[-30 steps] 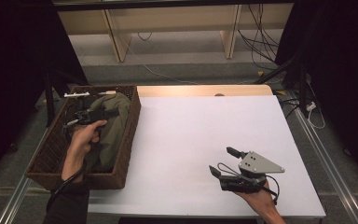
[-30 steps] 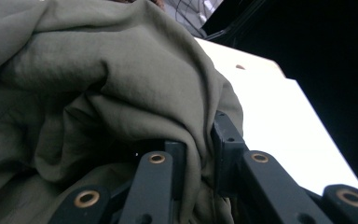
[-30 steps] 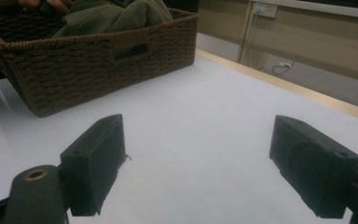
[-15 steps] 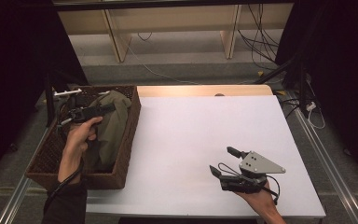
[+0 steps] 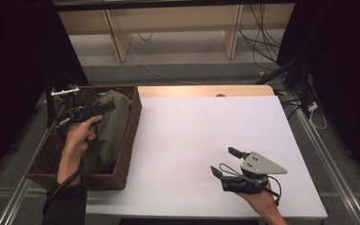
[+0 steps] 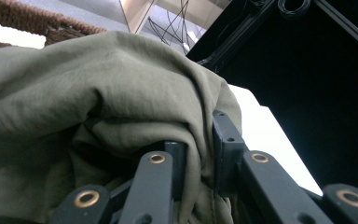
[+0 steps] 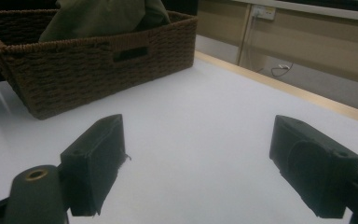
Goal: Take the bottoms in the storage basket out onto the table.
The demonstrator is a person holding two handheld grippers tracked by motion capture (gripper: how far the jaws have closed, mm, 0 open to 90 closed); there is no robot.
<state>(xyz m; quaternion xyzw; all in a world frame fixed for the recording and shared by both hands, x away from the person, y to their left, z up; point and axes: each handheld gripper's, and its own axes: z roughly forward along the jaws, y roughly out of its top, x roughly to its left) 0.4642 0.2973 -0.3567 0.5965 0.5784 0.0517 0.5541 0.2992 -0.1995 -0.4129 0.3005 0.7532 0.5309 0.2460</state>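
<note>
Now the left gripper (image 5: 104, 108) has risen from low in the basket (image 5: 125, 140) toward its far end, its jaws clamped on a fold of the olive cloth (image 6: 121, 93), which has lifted with it though most remains in the basket. That suggests the cloth is being pulled out toward the table (image 5: 206, 126). Meanwhile the right gripper (image 5: 224, 162) has stayed near the table's front edge, jaws wide and empty.

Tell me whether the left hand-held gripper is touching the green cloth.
Touching. The left gripper view shows the left hand-held gripper with jaws shut on a fold of the green cloth.
</note>
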